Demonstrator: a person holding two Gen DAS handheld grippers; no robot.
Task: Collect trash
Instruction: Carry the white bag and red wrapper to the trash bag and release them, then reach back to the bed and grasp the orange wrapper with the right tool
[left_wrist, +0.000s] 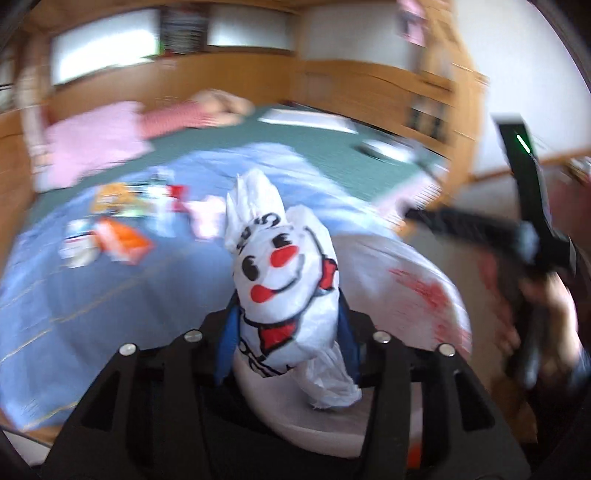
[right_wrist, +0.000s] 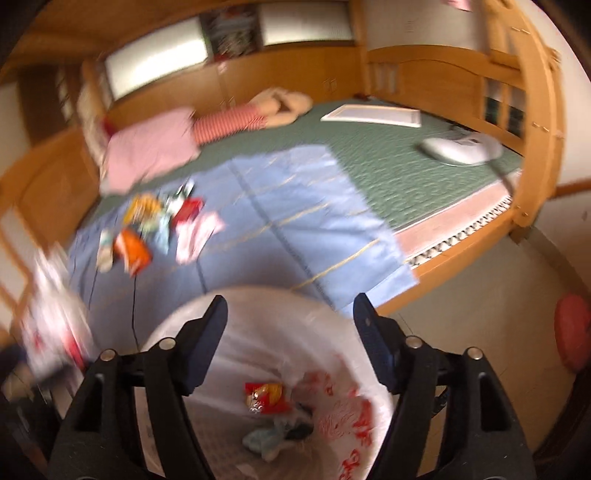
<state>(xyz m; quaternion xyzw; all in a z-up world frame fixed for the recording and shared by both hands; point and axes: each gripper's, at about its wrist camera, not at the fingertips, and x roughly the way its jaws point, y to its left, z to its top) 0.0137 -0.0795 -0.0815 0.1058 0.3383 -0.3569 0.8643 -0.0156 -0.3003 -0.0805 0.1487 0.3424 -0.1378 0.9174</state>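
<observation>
Clamped in my left gripper (left_wrist: 286, 317), a crumpled white bag (left_wrist: 284, 273) hangs over the lined bin (right_wrist: 354, 424), ready to drop. My right gripper (right_wrist: 290, 339) gapes wide and empty above it. More wrappers (right_wrist: 155, 229) wait on the blue sheet (right_wrist: 280, 221).

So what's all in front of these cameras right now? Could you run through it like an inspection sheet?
Surface: blue sheet over a green mattress.
Job's things: lined trash bin with wrappers inside; white cartoon-face bag.
Clutter: wrapper pile on the sheet.
Grippers: left gripper shut on the cartoon-face bag; right gripper open above the bin, holding nothing.
Cables: thin dark cord on the sheet.
Surroundings: wooden bed frame, pink clothing, white pad.
</observation>
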